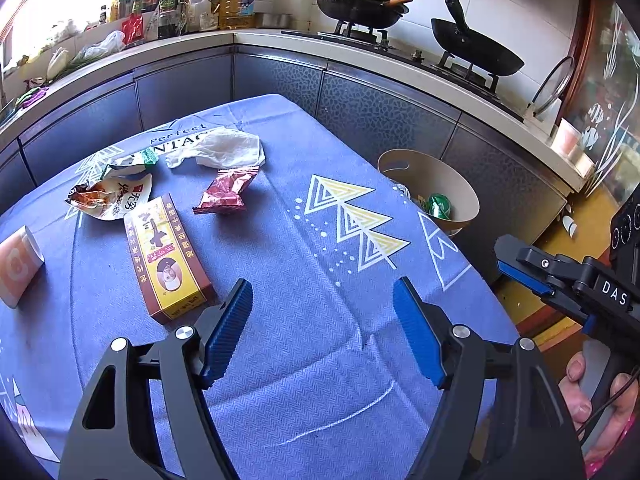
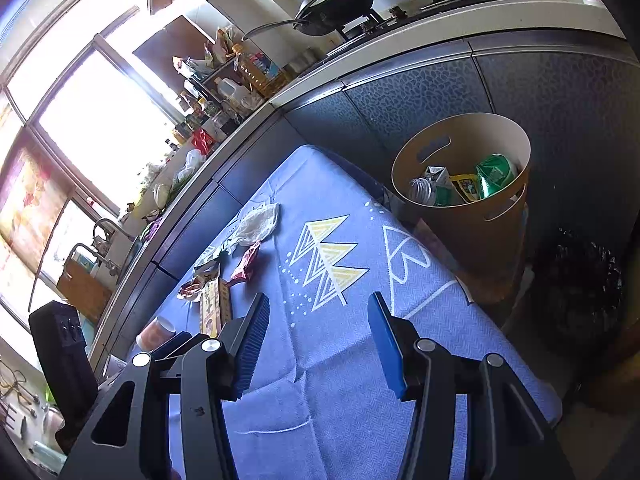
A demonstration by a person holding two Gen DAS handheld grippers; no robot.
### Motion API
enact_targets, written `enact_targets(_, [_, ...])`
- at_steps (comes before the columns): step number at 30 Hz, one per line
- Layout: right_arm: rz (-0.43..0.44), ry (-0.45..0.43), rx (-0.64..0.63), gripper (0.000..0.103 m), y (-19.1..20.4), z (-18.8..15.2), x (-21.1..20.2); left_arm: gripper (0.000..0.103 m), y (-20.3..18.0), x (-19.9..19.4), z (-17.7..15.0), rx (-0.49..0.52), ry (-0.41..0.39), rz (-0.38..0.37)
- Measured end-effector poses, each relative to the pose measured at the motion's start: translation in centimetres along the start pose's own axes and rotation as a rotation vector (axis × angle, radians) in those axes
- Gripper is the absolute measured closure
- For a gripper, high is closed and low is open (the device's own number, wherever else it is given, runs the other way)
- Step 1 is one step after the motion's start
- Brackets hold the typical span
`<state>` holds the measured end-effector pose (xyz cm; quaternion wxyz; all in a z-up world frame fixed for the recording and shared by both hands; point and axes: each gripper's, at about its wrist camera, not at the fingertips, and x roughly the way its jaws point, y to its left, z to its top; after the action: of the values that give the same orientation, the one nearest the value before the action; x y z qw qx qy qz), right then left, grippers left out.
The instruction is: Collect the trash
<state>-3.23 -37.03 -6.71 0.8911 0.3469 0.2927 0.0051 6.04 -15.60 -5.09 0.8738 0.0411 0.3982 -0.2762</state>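
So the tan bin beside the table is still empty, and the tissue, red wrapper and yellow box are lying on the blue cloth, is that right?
Not quite: the tan bin already holds trash, as the right wrist view shows. The tissue, red wrapper and yellow box do lie on the blue cloth.

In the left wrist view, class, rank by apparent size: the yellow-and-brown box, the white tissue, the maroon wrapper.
1. yellow-and-brown box, though it lies nearest the camera
2. white tissue
3. maroon wrapper; close to the tissue, so unsure

The left gripper is held open and empty at lower centre; the right gripper likewise, jaws parted.
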Motion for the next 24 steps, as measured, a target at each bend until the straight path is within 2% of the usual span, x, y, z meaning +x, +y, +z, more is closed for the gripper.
enact_targets(24, [-0.001, 0.007, -0.003, 0.051, 0.35, 0.11, 0.11, 0.029, 0.22, -0.16, -0.13, 0.002, 0.0, -0.017])
